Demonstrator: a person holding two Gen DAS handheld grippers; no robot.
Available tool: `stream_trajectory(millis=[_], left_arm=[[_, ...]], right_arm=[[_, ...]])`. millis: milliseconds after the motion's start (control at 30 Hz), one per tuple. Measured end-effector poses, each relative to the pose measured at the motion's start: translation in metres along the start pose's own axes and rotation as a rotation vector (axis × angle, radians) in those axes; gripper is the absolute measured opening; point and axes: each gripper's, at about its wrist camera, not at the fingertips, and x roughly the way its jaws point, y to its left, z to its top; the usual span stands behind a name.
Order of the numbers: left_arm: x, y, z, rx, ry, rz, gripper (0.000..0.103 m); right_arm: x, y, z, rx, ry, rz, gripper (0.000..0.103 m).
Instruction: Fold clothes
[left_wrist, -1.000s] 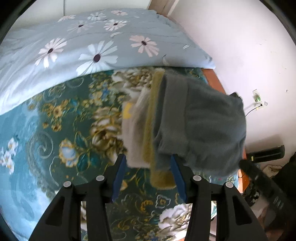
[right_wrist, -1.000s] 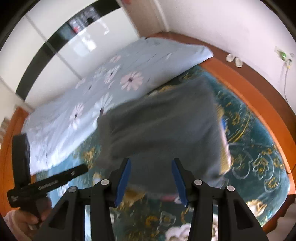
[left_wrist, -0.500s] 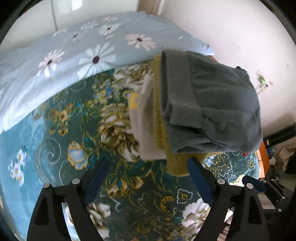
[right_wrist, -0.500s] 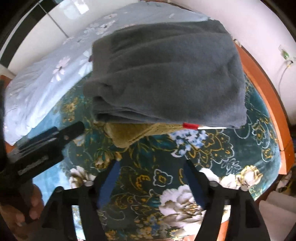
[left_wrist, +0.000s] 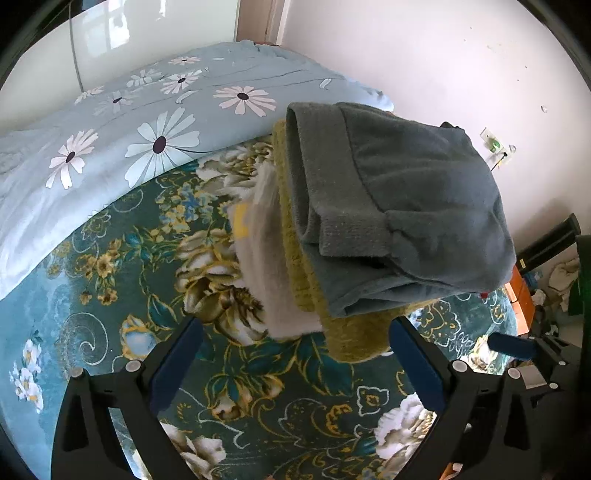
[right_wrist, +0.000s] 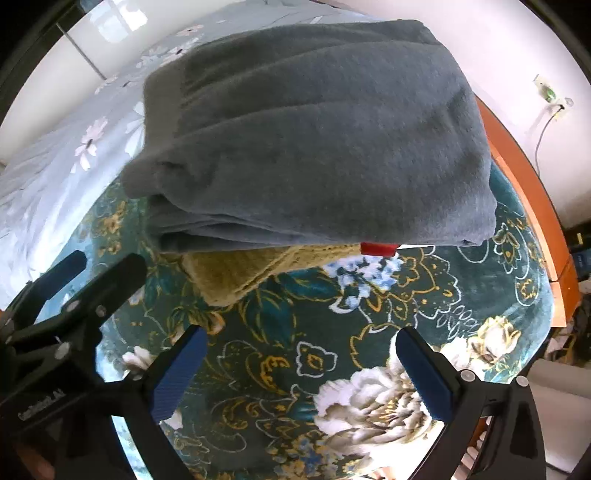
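A folded grey-blue garment (left_wrist: 399, 206) lies on top of a stack, over a mustard knit (left_wrist: 347, 332) and a white garment (left_wrist: 273, 266), on the teal floral bedspread (left_wrist: 110, 295). My left gripper (left_wrist: 295, 332) hangs just in front of the stack with its jaws opening. The stack's near corner shows between the fingers, and the pads touch nothing. In the right wrist view the grey garment (right_wrist: 314, 129) fills the top, with a red tag (right_wrist: 376, 248) at its edge above the mustard knit (right_wrist: 236, 273). My right gripper (right_wrist: 301, 339) is also opening, with only bedspread between its fingers.
A light-blue daisy quilt (left_wrist: 147, 129) is bunched along the far side of the bed. The orange wooden bed frame (right_wrist: 517, 177) runs along the right by the wall, which has a socket (left_wrist: 495, 144). Clutter (left_wrist: 554, 273) lies on the floor. The left gripper (right_wrist: 74, 288) shows at the right view's left edge.
Both grippers were partly closed at the grey garment's edge. They have opened wide and let it go. The garment now rests on the stack, and both grippers have sunk toward the bed.
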Motion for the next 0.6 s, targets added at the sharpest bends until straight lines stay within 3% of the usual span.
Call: stream_trajectory(millis=[233,600], left_arm=[[0.010,0.005,-0.001,-0.015,0.008,-0.013,0.101],[0.026,0.005,-0.009,-0.029,0.064,-0.039,0.101]], right_arm=[[0.005,0.007,0.006,-0.050,-0.050,-0.060,0.103],[0.019,0.010,0.001,-0.076,-0.023,-0.065,0.103]])
